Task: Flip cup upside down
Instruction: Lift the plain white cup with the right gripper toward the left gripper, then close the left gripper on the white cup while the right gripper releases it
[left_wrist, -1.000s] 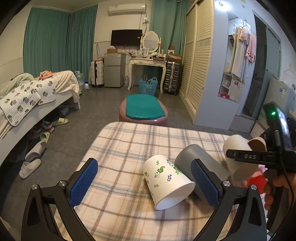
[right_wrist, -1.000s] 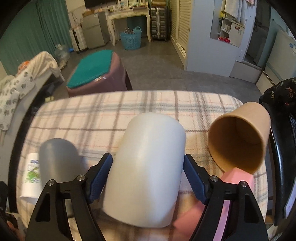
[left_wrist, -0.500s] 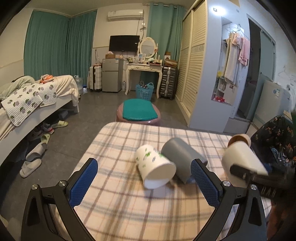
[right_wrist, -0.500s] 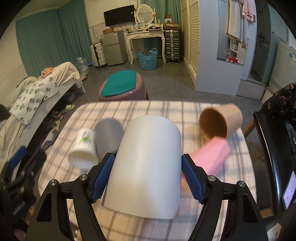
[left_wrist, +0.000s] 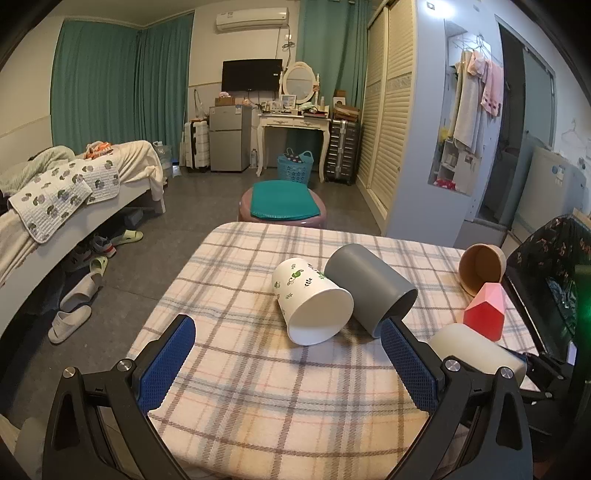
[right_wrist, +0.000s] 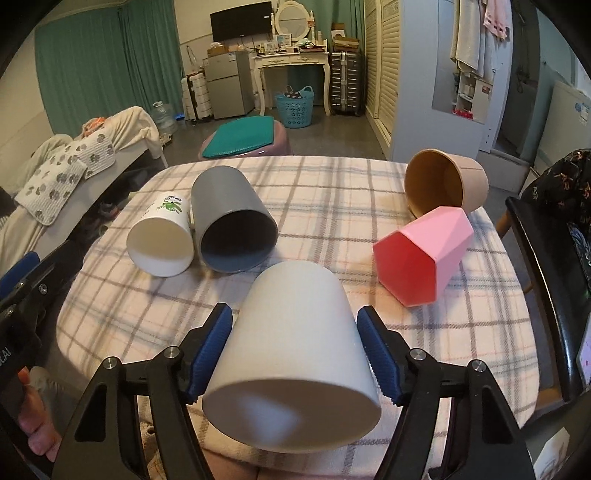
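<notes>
My right gripper is shut on a plain white cup and holds it tilted over the near edge of the checked table, its closed base toward the camera. That cup also shows in the left wrist view. My left gripper is open and empty above the near left part of the table. On the table lie on their sides a white leaf-print cup, a grey cup, a brown paper cup and a pink faceted cup.
A black chair stands at the table's right edge. A purple stool with a green cushion stands beyond the far edge. A bed is on the left, with slippers on the floor beside it.
My right gripper has pulled the white cup back toward the near edge and tipped it, so its base now faces the camera. The left gripper has drawn back a little and stayed open.
</notes>
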